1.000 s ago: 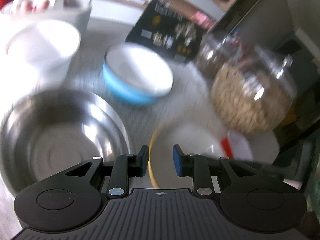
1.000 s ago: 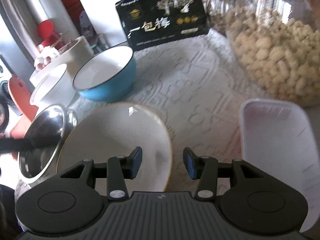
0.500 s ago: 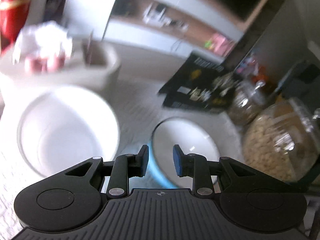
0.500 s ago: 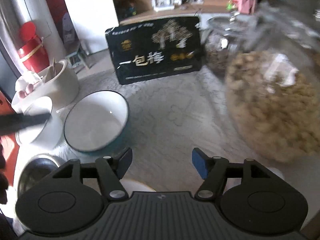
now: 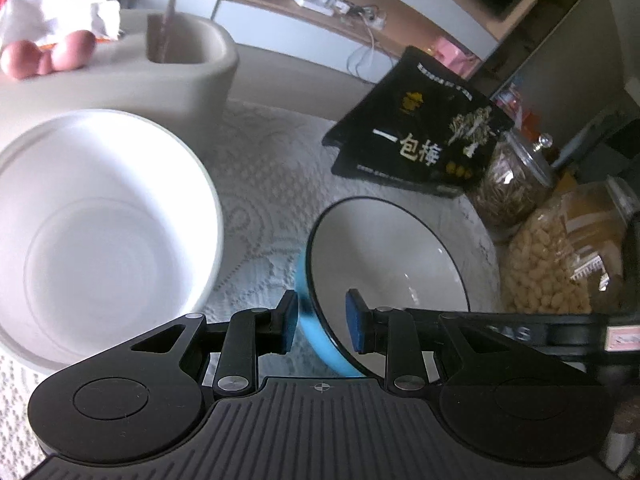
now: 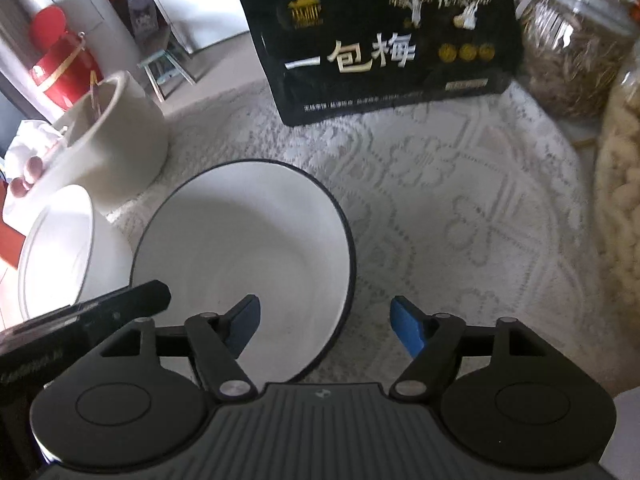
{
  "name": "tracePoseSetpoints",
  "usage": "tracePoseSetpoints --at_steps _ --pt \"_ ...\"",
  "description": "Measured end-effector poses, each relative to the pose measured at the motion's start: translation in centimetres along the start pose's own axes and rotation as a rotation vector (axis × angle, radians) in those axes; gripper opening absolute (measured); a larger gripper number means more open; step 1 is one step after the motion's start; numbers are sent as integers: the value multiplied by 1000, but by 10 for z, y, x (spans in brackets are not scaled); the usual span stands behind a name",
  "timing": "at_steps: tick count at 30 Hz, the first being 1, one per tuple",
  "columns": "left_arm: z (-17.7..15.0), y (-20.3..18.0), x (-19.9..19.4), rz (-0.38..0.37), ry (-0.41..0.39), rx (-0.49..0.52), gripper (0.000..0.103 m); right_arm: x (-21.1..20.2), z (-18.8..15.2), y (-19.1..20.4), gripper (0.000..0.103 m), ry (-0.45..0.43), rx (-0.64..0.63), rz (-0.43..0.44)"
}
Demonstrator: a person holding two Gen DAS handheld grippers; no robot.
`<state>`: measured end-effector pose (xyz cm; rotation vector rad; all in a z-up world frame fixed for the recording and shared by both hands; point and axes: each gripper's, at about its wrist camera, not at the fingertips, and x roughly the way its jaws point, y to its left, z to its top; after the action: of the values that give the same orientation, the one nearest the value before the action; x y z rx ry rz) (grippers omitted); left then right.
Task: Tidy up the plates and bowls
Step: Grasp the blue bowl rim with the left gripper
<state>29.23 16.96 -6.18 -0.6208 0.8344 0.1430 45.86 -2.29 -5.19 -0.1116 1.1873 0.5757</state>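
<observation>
A blue bowl [image 5: 392,256] with a white inside and dark rim sits on the lace cloth. My left gripper [image 5: 320,324] straddles its near left rim, one pad outside the blue wall and one inside. A gap remains at the inner pad, so it is open. In the right wrist view the same blue bowl [image 6: 248,248] lies below my right gripper [image 6: 326,326]. Its jaws are closing but still wide, with the bowl's right rim between them and untouched. A white bowl [image 5: 100,240] stands just left of the blue one, also seen as the white bowl [image 6: 60,252].
A cream container [image 5: 120,80] holding eggs and tissue stands behind the white bowl. A black printed box [image 6: 384,40] leans at the back. Glass jars [image 5: 516,188] of seeds and peanuts [image 5: 560,264] crowd the right. A red canister [image 6: 60,56] is beyond the table.
Both grippers moved away from the steel bowl and yellow-rimmed plate to the blue bowl. The right jaws spread wider, then narrowed slightly. The left jaws kept their gap.
</observation>
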Motion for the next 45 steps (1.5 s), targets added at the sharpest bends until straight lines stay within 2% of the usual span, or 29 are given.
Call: tracePoseSetpoints --at_steps 1,2,3,18,26,36,45 --pt "0 -2 1 7 -2 9 29 3 1 1 58 9 0 2" --pt "-1 -3 1 10 -3 17 29 6 2 2 48 22 -2 8" --pt "-2 -3 1 11 -4 25 29 10 4 3 44 37 -4 16" --pt "-7 -12 -3 20 37 51 28 2 -4 12 43 36 -70 -31" --pt "-12 -25 -7 -15 72 90 29 -12 -13 2 44 44 -82 -49" --pt "-11 -18 2 -31 88 50 29 -4 -13 -3 45 51 -68 -42" --pt "-11 -18 2 -26 71 64 29 13 -9 -6 45 70 -36 -33"
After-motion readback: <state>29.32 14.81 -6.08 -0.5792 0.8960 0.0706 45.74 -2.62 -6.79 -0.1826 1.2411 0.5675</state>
